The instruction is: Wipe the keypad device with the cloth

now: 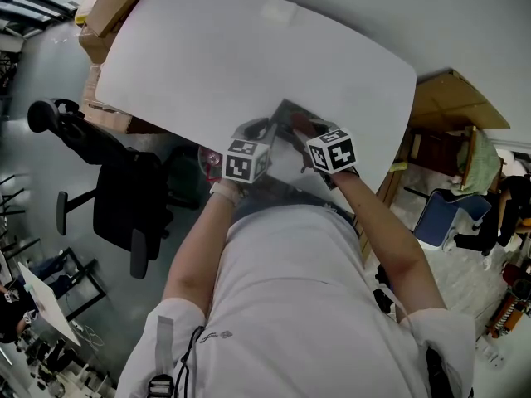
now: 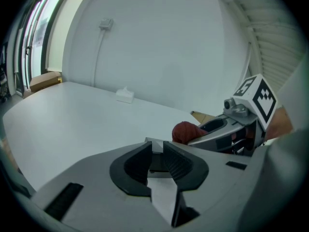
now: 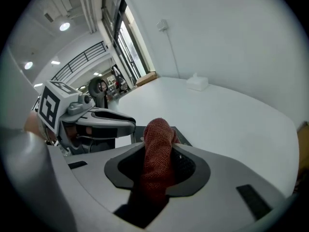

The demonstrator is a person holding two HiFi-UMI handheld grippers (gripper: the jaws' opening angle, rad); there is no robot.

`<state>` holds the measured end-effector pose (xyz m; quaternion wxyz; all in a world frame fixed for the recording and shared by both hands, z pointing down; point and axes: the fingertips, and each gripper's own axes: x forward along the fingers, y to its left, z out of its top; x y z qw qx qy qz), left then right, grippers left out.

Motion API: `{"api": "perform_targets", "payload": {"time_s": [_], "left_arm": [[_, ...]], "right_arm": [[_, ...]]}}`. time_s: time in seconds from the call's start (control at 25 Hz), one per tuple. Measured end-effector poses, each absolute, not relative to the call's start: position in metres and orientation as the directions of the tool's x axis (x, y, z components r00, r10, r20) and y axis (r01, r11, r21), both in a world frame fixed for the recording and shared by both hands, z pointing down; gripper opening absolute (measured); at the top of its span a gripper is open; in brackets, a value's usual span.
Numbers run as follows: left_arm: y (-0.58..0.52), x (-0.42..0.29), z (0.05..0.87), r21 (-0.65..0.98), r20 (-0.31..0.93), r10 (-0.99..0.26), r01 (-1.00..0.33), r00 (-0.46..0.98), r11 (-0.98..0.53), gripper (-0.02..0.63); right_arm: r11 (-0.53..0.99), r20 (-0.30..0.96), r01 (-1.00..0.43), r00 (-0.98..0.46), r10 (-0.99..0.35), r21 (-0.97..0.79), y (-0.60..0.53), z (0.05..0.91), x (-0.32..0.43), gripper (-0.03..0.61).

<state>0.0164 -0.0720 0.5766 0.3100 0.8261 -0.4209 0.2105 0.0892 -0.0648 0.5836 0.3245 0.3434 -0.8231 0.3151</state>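
The white bench [image 1: 207, 56] is stretching out ahead of both tongs, and it is bare apart from a small white box [image 2: 124, 95] sitting well beyond their tips.

The keypad device [image 1: 286, 116] is showing as a dark flat slab just in front of the two tongs, between them. As far as I can judge, its long side is running away from the person, out towards the middle of the bench. The marker cubes are covering a good part of it, so I cannot tell which way the keys are facing.

The left tongs [image 2: 157, 159] are gripping a thin pale edge, which looks to be the near end of the device. I take it they are pinning the device down so it will not slide under the rubbing.

The right tongs [image 3: 159, 166] are clamping a bunched red cloth [image 3: 158, 149]. Its rounded end is sticking out past their tips and hanging right over the slab, just beside the left tongs. That leaves a soft wad, not the hard jaws, ready to meet the surface.
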Motion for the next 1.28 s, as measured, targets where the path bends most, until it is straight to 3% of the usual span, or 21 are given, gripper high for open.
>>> {"api": "perform_targets", "payload": {"time_s": [1.08, 1.28], "left_arm": [[-0.072, 0.016, 0.573, 0.371, 0.589, -0.569, -0.817, 0.574, -0.441, 0.077], [-0.072, 0.016, 0.57, 0.338, 0.595, -0.576, -0.825, 0.56, -0.453, 0.078]], "right_arm": [[0.493, 0.789, -0.781, -0.555, -0.265, -0.384, -0.119, 0.623, 0.083, 0.132], [0.479, 0.752, -0.788, -0.57, -0.33, -0.387, -0.121, 0.61, 0.093, 0.132]]}}
